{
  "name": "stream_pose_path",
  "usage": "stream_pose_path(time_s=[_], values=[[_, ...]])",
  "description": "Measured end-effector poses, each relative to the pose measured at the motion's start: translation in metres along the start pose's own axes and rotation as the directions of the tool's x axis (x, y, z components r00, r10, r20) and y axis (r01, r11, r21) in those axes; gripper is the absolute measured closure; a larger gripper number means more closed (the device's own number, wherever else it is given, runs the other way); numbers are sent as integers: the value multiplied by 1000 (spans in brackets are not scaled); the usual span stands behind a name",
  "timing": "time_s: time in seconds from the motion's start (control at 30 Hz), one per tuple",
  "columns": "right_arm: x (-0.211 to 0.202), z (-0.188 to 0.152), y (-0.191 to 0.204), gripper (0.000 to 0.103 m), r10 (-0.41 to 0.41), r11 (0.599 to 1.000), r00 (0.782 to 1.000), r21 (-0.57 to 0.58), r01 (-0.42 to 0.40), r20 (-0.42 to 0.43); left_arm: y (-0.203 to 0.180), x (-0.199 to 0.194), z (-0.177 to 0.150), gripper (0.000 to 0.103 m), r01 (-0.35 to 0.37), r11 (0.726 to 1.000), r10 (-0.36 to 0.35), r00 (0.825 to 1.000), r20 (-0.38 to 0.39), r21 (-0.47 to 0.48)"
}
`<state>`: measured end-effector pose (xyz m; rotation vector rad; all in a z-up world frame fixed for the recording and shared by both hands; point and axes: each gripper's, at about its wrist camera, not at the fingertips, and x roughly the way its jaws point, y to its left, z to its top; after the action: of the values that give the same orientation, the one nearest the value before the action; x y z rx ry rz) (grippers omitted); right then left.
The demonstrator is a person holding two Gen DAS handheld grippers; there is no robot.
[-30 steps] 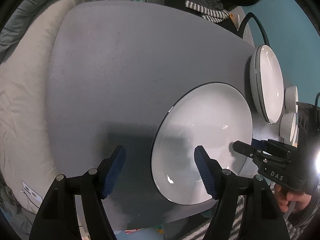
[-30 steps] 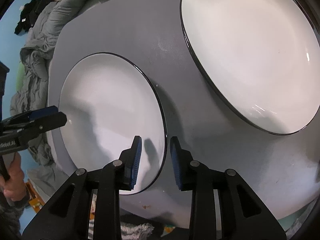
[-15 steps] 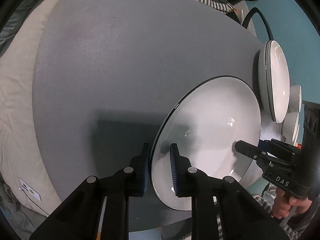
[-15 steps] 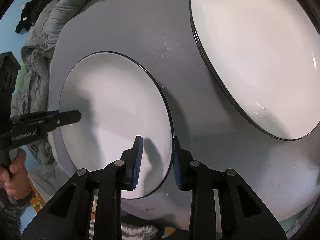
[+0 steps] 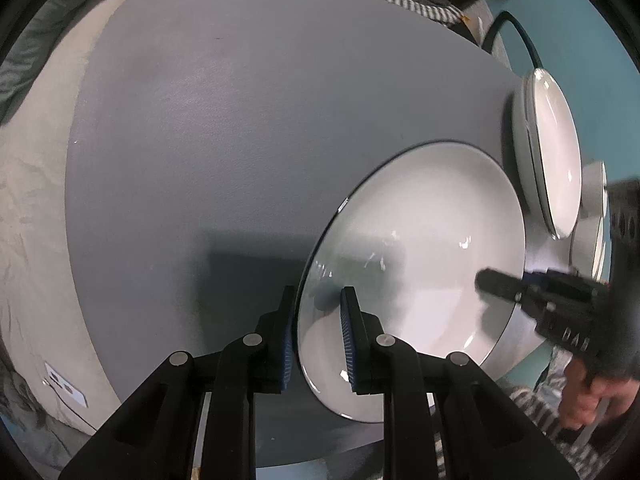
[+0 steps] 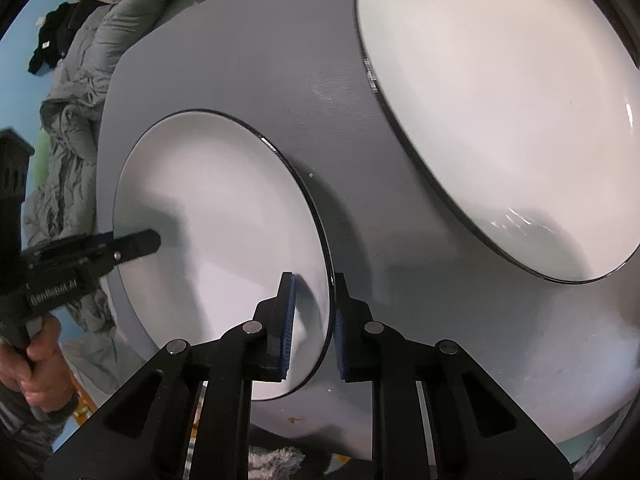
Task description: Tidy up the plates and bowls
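Plate with the thin black rim is now lifted off the grey table: its near edge stands clear of the surface and a shadow spreads under it, where a second ago it lay flat. The left gripper, which a second ago was spread wide on either side of the rim, has pressed its blue pads together on the plate's edge at about 8 o'clock. The right gripper pinches the opposite edge, at about 4 o'clock in the left wrist view; its fingers were already near the rim a second ago and now bear on it. So the plate hangs between both tools, tilted, just beside the stack of plates at 3 o'clock on the table.

With both grips made and the plate raised, the pick-up looks finished, and the likely next move is to carry it toward the stack and set it on top. Small white bowls sit beyond the stack, near the table's edge. A smooth glazed rim held only by two narrow pinches could slip if the hands drift apart or twist unevenly.
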<state>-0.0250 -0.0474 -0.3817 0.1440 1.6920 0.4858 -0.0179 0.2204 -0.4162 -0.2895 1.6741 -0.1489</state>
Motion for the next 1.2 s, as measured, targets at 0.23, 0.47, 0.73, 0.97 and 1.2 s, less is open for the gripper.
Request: stream_pose_path(time_s=[0.23, 0.47, 0.73, 0.97, 1.2], values=[[-4, 1, -3, 87, 4, 1000, 1000, -6, -4, -2, -1, 2, -7, 83, 13, 1000, -13, 1000, -17, -10], [-12, 4, 9, 88, -2, 1000, 1000, -29, 2, -5, 0, -8, -4, 82, 19, 1000, -19, 1000, -19, -18], [-25, 8, 6, 89, 7, 1000, 1000, -27, -8, -2, -4, -22, 2, 82, 18, 1000, -18, 1000, -5, -2], [-47, 8, -3, 89, 6, 1000, 1000, -22, -6, 18, -18, -37, 7, 82, 21, 999, -21, 1000, 12, 34], [-67, 9, -22, 89, 10, 1000, 999, 15, -11, 50, -45, -47, 26, 82, 21, 997, -23, 1000, 17, 75]])
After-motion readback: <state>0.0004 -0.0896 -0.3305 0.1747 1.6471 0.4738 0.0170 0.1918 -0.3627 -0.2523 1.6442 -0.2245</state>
